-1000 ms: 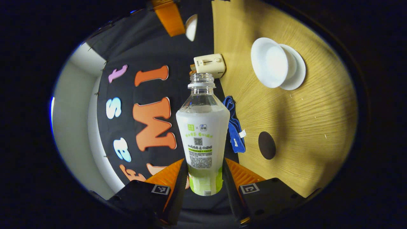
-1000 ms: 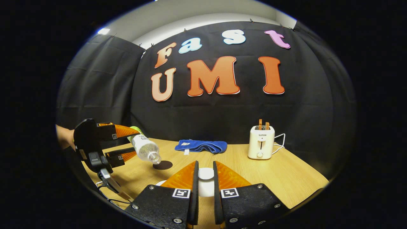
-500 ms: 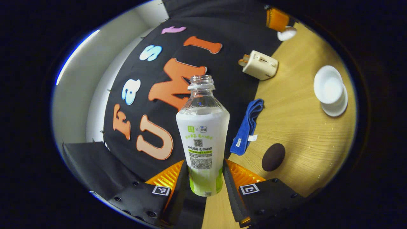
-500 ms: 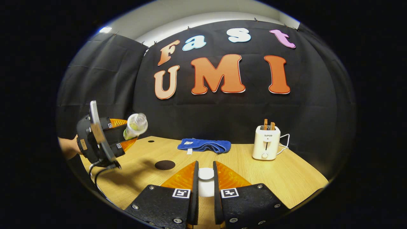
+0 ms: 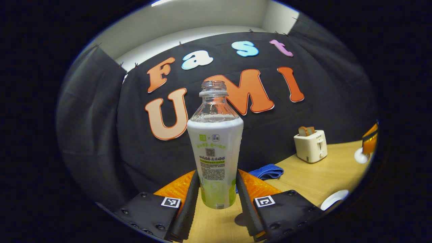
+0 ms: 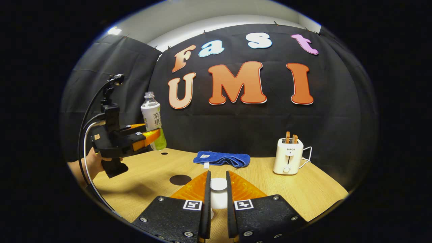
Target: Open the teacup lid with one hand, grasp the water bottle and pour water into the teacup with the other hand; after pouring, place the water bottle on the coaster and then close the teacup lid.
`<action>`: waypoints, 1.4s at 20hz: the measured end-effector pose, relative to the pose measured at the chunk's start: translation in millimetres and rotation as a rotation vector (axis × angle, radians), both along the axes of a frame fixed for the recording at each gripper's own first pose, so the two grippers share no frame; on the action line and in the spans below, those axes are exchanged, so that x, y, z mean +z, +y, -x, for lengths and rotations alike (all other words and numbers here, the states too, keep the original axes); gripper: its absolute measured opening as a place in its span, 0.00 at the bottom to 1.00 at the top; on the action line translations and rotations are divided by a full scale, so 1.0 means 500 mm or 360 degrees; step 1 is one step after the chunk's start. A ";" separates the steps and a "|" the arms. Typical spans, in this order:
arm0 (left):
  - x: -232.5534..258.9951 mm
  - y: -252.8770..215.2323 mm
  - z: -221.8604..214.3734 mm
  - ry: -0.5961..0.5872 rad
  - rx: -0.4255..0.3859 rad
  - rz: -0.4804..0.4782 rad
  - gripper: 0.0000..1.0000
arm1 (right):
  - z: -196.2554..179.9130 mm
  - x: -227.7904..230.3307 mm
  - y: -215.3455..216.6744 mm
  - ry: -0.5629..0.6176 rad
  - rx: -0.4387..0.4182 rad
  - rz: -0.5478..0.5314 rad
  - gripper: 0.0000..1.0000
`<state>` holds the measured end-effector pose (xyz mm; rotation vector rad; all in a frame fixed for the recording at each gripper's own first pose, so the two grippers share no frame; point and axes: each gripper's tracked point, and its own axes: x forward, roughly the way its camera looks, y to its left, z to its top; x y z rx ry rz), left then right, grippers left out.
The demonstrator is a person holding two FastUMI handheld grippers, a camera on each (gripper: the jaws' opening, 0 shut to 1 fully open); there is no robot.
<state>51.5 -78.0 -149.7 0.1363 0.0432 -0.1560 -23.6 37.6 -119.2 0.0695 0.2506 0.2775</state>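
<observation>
Left gripper (image 5: pixel 216 189) clamped on upright, uncapped water bottle (image 5: pixel 215 148) above counter (image 6: pixel 152 175); right gripper (image 6: pixel 217 194) pinching lid (image 6: pixel 218 184); I'd watch the coaster (image 6: pixel 180 179): off-centre landing tips bottle, spills.

There is one water bottle (image 5: pixel 215 148), uncapped. There is one teacup lid (image 6: pixel 218 184) and one dark round coaster (image 6: pixel 180 179). There is one blue cloth (image 6: pixel 221 158) and one toaster (image 6: pixel 288 160) with two slices in it. There are two claws: the left claw (image 5: pixel 216 189) and the right claw (image 6: pixel 218 192). All stand over one wooden surface (image 6: pixel 303 189).
</observation>
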 end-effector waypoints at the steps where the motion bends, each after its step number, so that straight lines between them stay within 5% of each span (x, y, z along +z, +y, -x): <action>1: -0.010 -0.003 0.000 0.0040 0.0003 0.0071 0.65 | -0.001 0.004 0.003 -0.0008 0.0005 0.0001 0.20; 7: -0.120 -0.028 -0.029 0.0360 -0.0007 0.0436 0.65 | -0.007 -0.006 0.003 -0.0001 0.0013 -0.0021 0.20; 15: -0.289 -0.057 -0.037 0.0705 -0.0033 0.0369 0.63 | -0.004 -0.040 0.025 0.0052 0.0061 -0.0029 0.20; 22: -0.337 -0.102 -0.020 0.0743 -0.0119 0.0192 0.63 | 0.007 -0.063 0.061 0.0096 0.0129 -0.0036 0.20; 26: -0.345 -0.105 -0.009 0.0756 -0.0117 0.0164 0.70 | 0.015 -0.091 0.089 0.0151 0.0177 -0.0036 0.20; 28: -0.343 -0.105 -0.001 0.0753 -0.0113 0.0148 0.81 | 0.020 -0.107 0.099 0.0176 0.0195 -0.0028 0.20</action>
